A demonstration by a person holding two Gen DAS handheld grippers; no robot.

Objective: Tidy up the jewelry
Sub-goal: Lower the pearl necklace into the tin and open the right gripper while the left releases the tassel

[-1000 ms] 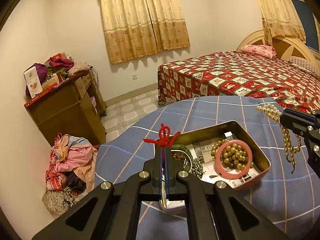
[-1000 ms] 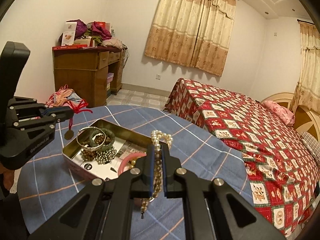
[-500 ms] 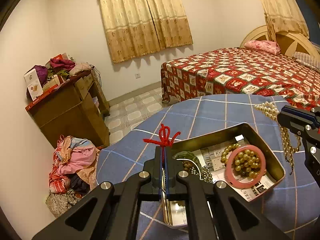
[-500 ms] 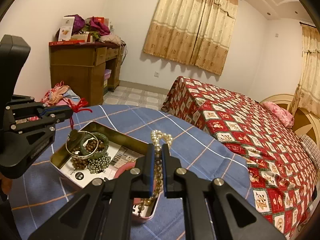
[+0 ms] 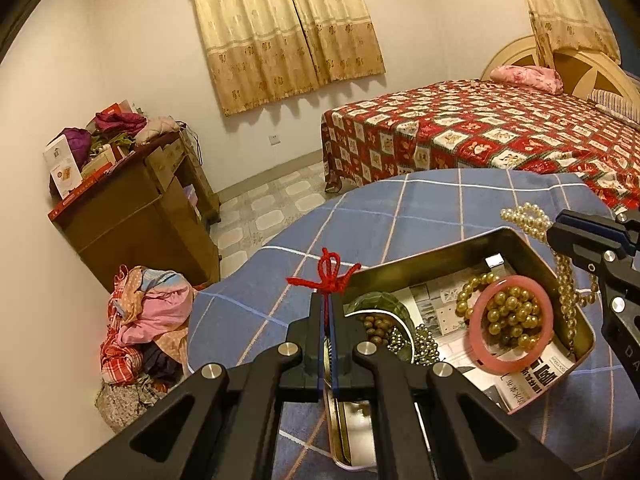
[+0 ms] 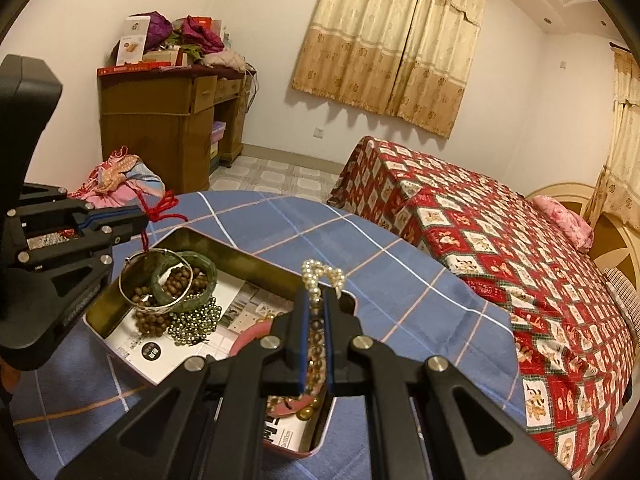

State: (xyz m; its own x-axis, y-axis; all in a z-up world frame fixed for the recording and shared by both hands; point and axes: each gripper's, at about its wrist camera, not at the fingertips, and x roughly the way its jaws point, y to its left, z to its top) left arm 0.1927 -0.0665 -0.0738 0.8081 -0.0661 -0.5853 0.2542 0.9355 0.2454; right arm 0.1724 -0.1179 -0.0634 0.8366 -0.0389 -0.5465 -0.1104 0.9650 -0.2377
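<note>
Your left hand-held gripper [image 5: 329,312] pinches a red cord [image 5: 325,276] above the tin's [image 5: 516,246] left end; your right hand-held gripper [image 6: 316,308] pinches a pearl string [image 6: 320,276] dangling over its right end.

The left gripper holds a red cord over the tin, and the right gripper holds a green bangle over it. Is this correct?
Not quite. The right gripper holds a pearl necklace, as the right wrist view shows; the green bangle lies in the tin. The left gripper does hold the red cord.
</note>
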